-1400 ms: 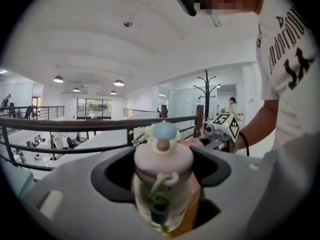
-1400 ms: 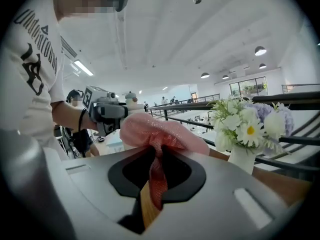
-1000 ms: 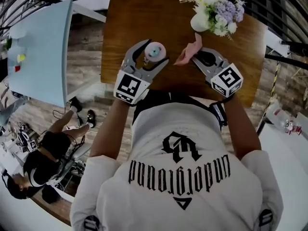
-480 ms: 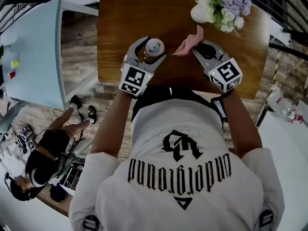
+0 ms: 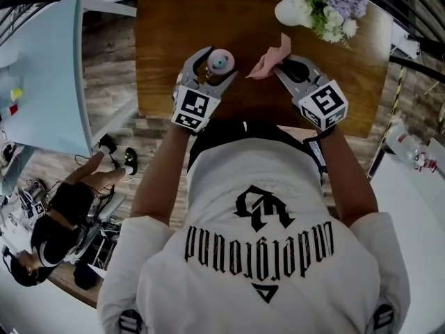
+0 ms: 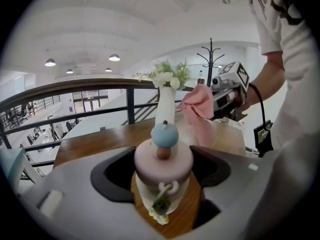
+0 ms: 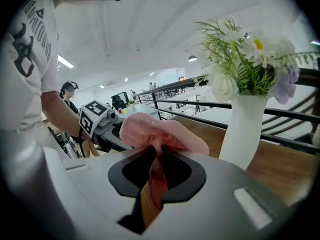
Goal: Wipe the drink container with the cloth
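Cloth (image 7: 161, 134) pinched by right gripper (image 7: 156, 156); left gripper (image 6: 163, 178) clasps drink container (image 6: 163, 160); charm (image 6: 161, 205) unseen overhead.

One drink container (image 5: 220, 62), one cloth (image 5: 268, 62), seemingly one vase (image 5: 289, 12).

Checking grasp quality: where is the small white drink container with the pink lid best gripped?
Grip the drink container by its white body, below the wider pink lid, level from the person's side: it stands upright on the wooden table, and the round blue knob gives little hold.
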The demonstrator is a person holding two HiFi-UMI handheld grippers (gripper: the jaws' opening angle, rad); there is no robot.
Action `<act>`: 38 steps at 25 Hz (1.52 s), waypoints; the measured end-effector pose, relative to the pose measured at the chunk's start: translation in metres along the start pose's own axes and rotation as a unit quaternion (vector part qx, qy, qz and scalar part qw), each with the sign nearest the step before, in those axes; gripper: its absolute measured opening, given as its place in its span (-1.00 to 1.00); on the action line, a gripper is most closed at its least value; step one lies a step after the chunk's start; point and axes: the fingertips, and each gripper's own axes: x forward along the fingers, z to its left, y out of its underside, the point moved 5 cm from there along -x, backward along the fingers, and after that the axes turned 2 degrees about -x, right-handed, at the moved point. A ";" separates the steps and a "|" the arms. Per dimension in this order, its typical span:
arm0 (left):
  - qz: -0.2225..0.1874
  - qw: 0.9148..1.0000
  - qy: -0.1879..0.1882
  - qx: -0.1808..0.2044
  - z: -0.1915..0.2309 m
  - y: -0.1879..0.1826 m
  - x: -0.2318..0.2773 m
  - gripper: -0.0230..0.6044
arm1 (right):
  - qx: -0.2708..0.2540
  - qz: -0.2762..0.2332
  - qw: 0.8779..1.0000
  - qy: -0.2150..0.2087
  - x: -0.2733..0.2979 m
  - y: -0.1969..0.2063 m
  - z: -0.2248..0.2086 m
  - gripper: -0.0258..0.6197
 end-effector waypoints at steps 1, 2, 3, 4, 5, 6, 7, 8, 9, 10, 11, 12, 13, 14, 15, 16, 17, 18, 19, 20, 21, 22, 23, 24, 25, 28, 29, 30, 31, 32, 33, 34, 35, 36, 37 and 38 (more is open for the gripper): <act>0.000 1.000 -0.001 0.003 -0.001 0.001 -0.001 0.31 | 0.000 0.001 1.000 -0.002 0.000 0.001 0.001 -0.79; 0.000 1.000 -0.002 0.005 -0.002 0.001 -0.001 0.31 | 0.000 0.002 1.000 -0.003 0.000 0.001 0.001 -0.79; 0.000 1.000 -0.003 0.007 -0.003 0.002 -0.001 0.31 | -0.001 0.002 1.000 -0.004 0.000 0.001 0.001 -0.79; 0.000 1.000 -0.005 0.008 -0.003 0.003 -0.001 0.31 | -0.001 0.002 1.000 -0.004 -0.001 0.001 0.000 -0.79; 0.000 1.000 -0.007 0.007 -0.003 0.003 -0.002 0.31 | -0.002 0.002 1.000 -0.004 -0.001 0.001 0.000 -0.79; 0.001 1.000 -0.009 0.006 -0.003 0.005 -0.003 0.31 | -0.002 0.002 1.000 -0.005 -0.002 0.001 0.001 -0.79; 0.002 1.000 -0.011 0.005 -0.003 0.006 -0.004 0.31 | -0.003 0.002 1.000 -0.005 -0.003 0.002 0.001 -0.79; 0.004 1.000 -0.012 0.004 -0.004 0.007 -0.006 0.31 | -0.005 0.002 1.000 -0.006 -0.004 0.001 0.002 -0.79; 0.007 1.000 -0.013 0.003 -0.005 0.009 -0.007 0.31 | -0.007 0.001 1.000 -0.007 -0.006 0.001 0.002 -0.79; 0.010 1.000 -0.014 0.000 -0.005 0.010 -0.008 0.31 | -0.011 -0.001 1.000 -0.008 -0.007 0.000 0.002 -0.79; 0.013 1.000 -0.016 -0.005 -0.006 0.010 -0.009 0.31 | -0.014 -0.004 1.000 -0.009 -0.008 -0.001 0.002 -0.79; 0.013 1.000 -0.018 -0.009 -0.007 0.011 -0.009 0.31 | -0.017 -0.006 1.000 -0.009 -0.010 -0.002 0.002 -0.79; 0.013 1.000 -0.022 -0.014 -0.008 0.011 -0.010 0.31 | -0.020 -0.008 1.000 -0.010 -0.013 -0.003 0.002 -0.79; 0.012 0.999 -0.025 -0.017 -0.009 0.011 -0.010 0.31 | -0.022 -0.009 1.000 -0.011 -0.015 -0.003 0.002 -0.79; 0.010 0.999 -0.029 -0.020 -0.010 0.010 -0.011 0.31 | -0.024 -0.010 1.000 -0.012 -0.018 -0.004 0.002 -0.79; 0.008 0.999 -0.033 -0.022 -0.010 0.008 -0.012 0.31 | -0.026 -0.011 1.000 -0.013 -0.019 -0.004 0.002 -0.79; 0.006 0.999 -0.037 -0.023 -0.009 0.006 -0.014 0.31 | -0.028 -0.012 0.999 -0.015 -0.021 -0.004 0.002 -0.79; 0.003 0.999 -0.042 -0.023 -0.009 0.003 -0.015 0.31 | -0.029 -0.013 0.999 -0.016 -0.023 -0.004 0.002 -0.79; 0.001 0.999 -0.045 -0.023 -0.010 0.001 -0.017 0.31 | -0.031 -0.013 0.999 -0.017 -0.025 -0.004 0.002 -0.79; 0.000 0.999 -0.049 -0.024 -0.011 0.000 -0.019 0.31 | -0.032 -0.014 0.999 -0.018 -0.028 -0.003 0.003 -0.79; -0.001 0.998 -0.053 -0.024 -0.012 -0.001 -0.021 0.31 | -0.034 -0.014 0.999 -0.019 -0.031 -0.003 0.003 -0.79; -0.004 0.998 -0.059 -0.024 -0.012 -0.003 -0.024 0.31 | -0.038 -0.015 0.999 -0.021 -0.033 -0.003 0.004 -0.79; -0.007 0.998 -0.066 -0.024 -0.013 -0.005 -0.027 0.31 | -0.041 -0.017 0.999 -0.023 -0.036 -0.003 0.004 -0.79; -0.010 0.997 -0.072 -0.025 -0.014 -0.006 -0.031 0.31 | -0.044 -0.018 0.999 -0.025 -0.040 -0.004 0.004 -0.79; -0.013 0.997 -0.078 -0.027 -0.015 -0.008 -0.034 0.31 | -0.046 -0.020 0.998 -0.026 -0.043 -0.003 0.004 -0.79; -0.023 0.995 -0.093 -0.030 -0.023 -0.014 -0.041 0.31 | -0.053 -0.026 0.998 -0.031 -0.053 -0.004 0.005 -0.79; -0.027 0.994 -0.099 -0.031 -0.026 -0.016 -0.044 0.31 | -0.056 -0.028 0.997 -0.034 -0.056 -0.005 0.006 -0.79; -0.029 0.994 -0.104 -0.032 -0.029 -0.018 -0.047 0.31 | -0.060 -0.031 0.997 -0.037 -0.059 -0.006 0.008 -0.79; -0.031 0.993 -0.109 -0.032 -0.032 -0.019 -0.049 0.31 | -0.063 -0.033 0.997 -0.039 -0.062 -0.007 0.009 -0.79; -0.032 0.993 -0.112 -0.032 -0.035 -0.021 -0.051 0.31 | -0.066 -0.035 0.996 -0.041 -0.065 -0.008 0.011 -0.79; -0.034 0.992 -0.116 -0.033 -0.038 -0.022 -0.052 0.31 | -0.069 -0.036 0.996 -0.042 -0.068 -0.008 0.011 -0.79; -0.038 0.991 -0.121 -0.034 -0.040 -0.024 -0.053 0.31 | -0.072 -0.038 0.996 -0.044 -0.070 -0.009 0.012 -0.79; -0.042 0.991 -0.126 -0.035 -0.042 -0.027 -0.055 0.30 | -0.075 -0.040 0.995 -0.046 -0.072 -0.010 0.012 -0.79; -0.046 0.989 -0.133 -0.035 -0.043 -0.030 -0.058 0.30 | -0.080 -0.042 0.995 -0.049 -0.074 -0.012 0.013 -0.79; -0.051 0.988 -0.139 -0.034 -0.045 -0.033 -0.061 0.30 | -0.084 -0.045 0.994 -0.054 -0.076 -0.014 0.015 -0.79; -0.056 0.987 -0.146 -0.034 -0.048 -0.036 -0.064 0.28 | -0.087 -0.047 0.993 -0.060 -0.078 -0.016 0.017 -0.79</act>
